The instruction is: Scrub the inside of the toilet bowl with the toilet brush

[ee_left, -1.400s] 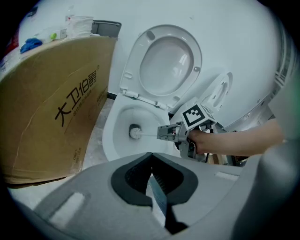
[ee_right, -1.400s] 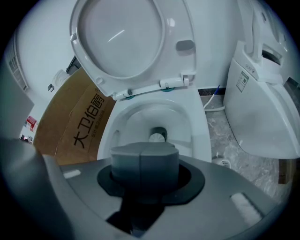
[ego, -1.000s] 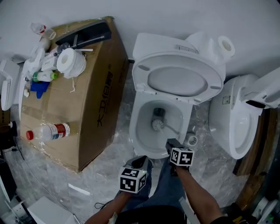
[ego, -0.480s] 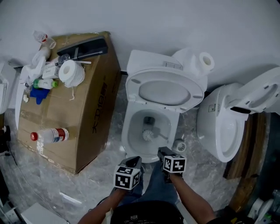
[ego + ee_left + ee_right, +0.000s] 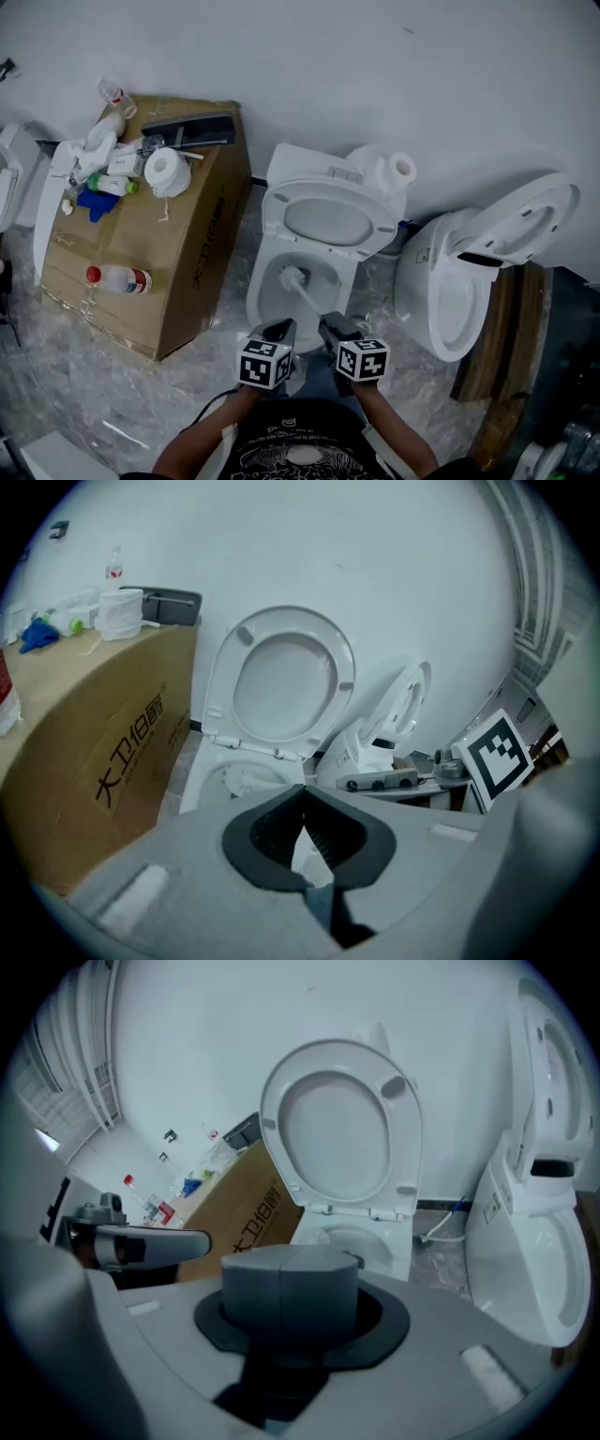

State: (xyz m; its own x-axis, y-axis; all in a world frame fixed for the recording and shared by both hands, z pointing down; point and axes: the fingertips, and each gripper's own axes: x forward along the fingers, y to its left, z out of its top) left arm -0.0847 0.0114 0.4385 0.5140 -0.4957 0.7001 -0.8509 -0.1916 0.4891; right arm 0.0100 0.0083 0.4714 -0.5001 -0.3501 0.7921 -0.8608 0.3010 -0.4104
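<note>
The white toilet bowl (image 5: 260, 298) stands open in the middle of the head view, its seat and lid (image 5: 328, 220) raised against the cistern. The toilet brush (image 5: 293, 277) has its white head against the bowl's inner left side. Its thin handle slants down-right to my right gripper (image 5: 330, 326), which is shut on it at the bowl's front rim. In the right gripper view the jaws (image 5: 289, 1274) are pressed together and hide the handle. Just left, my left gripper (image 5: 280, 329) is shut and holds nothing (image 5: 302, 803). The brush head (image 5: 246, 778) also shows in the left gripper view.
A large cardboard box (image 5: 178, 248) stands to the left with a paper roll (image 5: 167, 171), a bottle (image 5: 117, 277) and several cleaning items on top. A second toilet (image 5: 441, 291) with its lid up stands at the right. Another paper roll (image 5: 401, 170) sits on the cistern.
The brush head has slid from near the drain to the bowl's left side. The two grippers now sit closer together at the front rim, and the head view has pulled back.
</note>
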